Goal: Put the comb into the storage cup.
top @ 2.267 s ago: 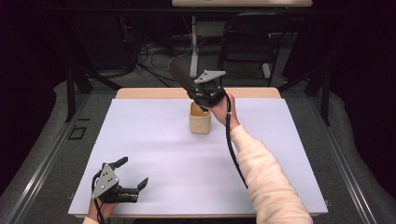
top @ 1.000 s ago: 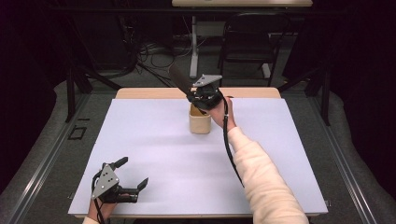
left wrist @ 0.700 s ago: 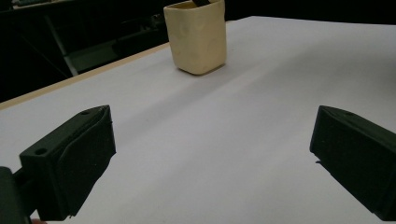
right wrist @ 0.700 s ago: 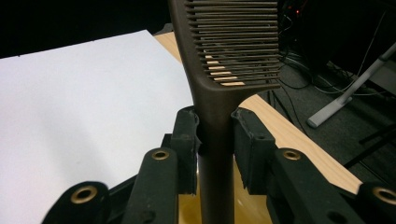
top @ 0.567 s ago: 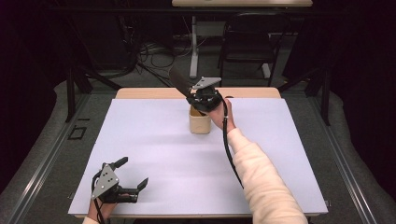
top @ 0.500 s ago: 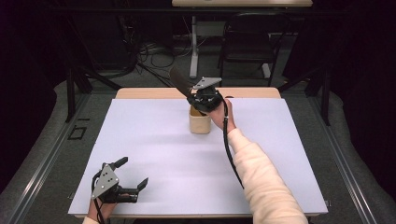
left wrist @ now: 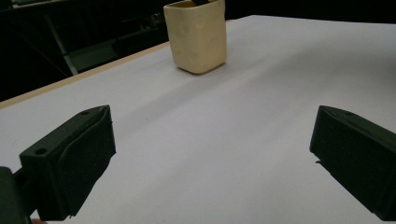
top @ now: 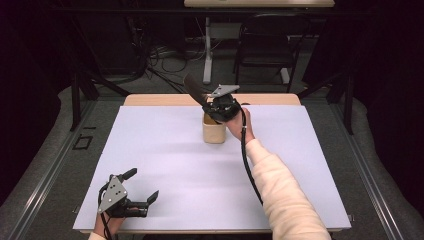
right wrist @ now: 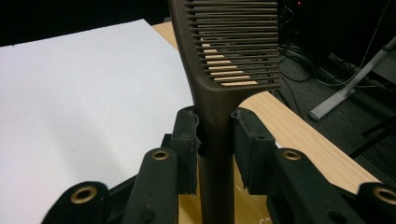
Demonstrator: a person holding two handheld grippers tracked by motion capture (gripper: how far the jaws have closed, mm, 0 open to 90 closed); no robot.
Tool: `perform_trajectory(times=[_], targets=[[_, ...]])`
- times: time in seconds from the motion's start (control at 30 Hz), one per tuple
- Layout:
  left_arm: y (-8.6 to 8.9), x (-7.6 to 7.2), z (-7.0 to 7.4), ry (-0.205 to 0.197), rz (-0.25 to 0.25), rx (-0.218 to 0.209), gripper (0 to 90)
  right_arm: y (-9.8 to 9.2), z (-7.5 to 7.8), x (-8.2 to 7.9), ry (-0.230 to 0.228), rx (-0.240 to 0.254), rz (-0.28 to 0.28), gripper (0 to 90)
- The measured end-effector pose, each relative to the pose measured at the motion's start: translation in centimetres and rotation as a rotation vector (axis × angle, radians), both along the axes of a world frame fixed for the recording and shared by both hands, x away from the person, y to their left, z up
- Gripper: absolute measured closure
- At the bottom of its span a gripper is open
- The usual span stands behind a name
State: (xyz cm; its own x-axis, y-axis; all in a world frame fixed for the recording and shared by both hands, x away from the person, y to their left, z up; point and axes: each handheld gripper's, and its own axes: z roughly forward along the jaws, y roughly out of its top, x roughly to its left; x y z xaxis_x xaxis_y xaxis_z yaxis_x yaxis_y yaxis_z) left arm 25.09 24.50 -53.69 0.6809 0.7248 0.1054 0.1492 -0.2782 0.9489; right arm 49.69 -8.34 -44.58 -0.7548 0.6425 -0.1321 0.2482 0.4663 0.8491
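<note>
Left gripper [top: 134,197]: It rested at the near left corner of the white table [top: 165,160], jaws spread wide with nothing between them, in the same spot as two seconds before.
Cup [top: 214,129]: The pale yellow cup stood upright near the far middle of the table, just where it stood in the earlier frames.
Right gripper [top: 216,106]: It hung directly over the cup, jaws pinching the handle of a dark brown comb [top: 194,88].
What changed: Very little; the right gripper had sunk slightly closer to the cup's mouth, while the comb's toothed end pointed up and back to the left as before.
Meaning: The comb's handle looked lined up to go down into the cup, and by my reading the lowering was under way, the release not yet due.
Right gripper view: It showed the pads [right wrist: 187,140] clamped on the comb [right wrist: 219,70] just under the teeth.
Left gripper view: It showed the cup [left wrist: 196,35] from the side, a dark tip at its rim.
</note>
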Motion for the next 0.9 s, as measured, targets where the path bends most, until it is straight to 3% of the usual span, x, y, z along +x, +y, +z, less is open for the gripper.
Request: perform_trajectory(times=[0.9], targets=[[0.01,0.01,0.00,0.002,0.000,0.003,0.1,0.02,-0.89,0.25,0.028,-0.011,-0.005,71.0]])
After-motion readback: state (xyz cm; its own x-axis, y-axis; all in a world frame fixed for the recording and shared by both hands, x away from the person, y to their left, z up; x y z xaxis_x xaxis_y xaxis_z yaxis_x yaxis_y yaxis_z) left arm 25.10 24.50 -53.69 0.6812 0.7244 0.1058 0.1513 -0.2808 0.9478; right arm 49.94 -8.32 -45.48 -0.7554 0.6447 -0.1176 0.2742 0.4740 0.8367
